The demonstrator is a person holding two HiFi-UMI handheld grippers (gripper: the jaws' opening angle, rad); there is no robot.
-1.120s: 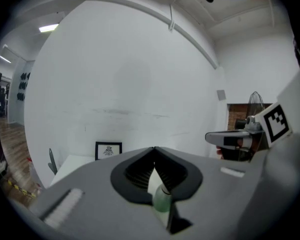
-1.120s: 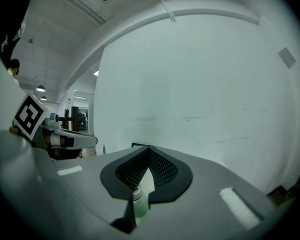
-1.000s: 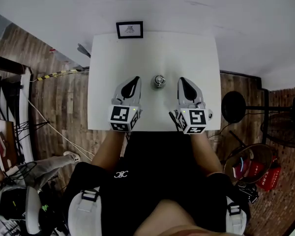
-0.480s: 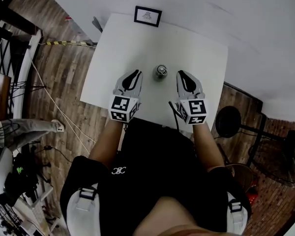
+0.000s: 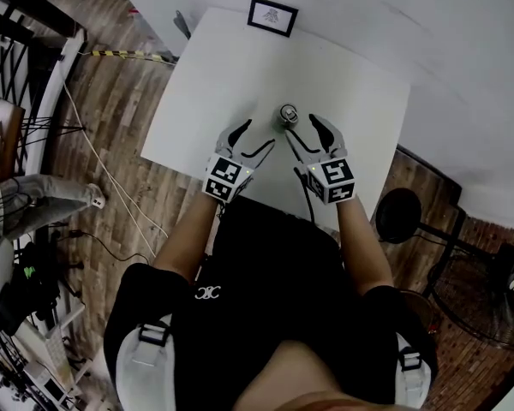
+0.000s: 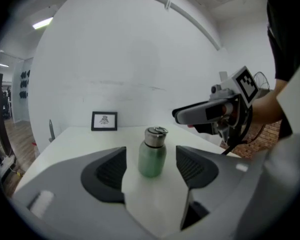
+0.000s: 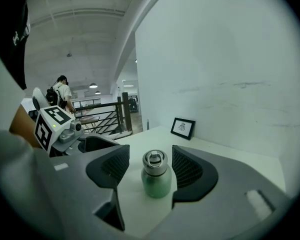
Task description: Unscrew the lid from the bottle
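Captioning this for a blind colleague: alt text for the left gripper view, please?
A small green bottle with a metal lid stands upright on a white table, just beyond the left gripper's empty jaws, which have just been opening. The right gripper, its empty jaws also just opening, reaches in from the right.

Your square white table [image 5: 231,84] carries a small green bottle with a silver lid [image 5: 288,115] near its middle and a black-framed picture [image 5: 272,16] at its far edge.

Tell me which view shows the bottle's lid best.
The right gripper view: the steel lid is close and centred, top loop and side both visible. The left gripper view shows the steel lid side-on. The head view shows the steel lid tiny, from above.
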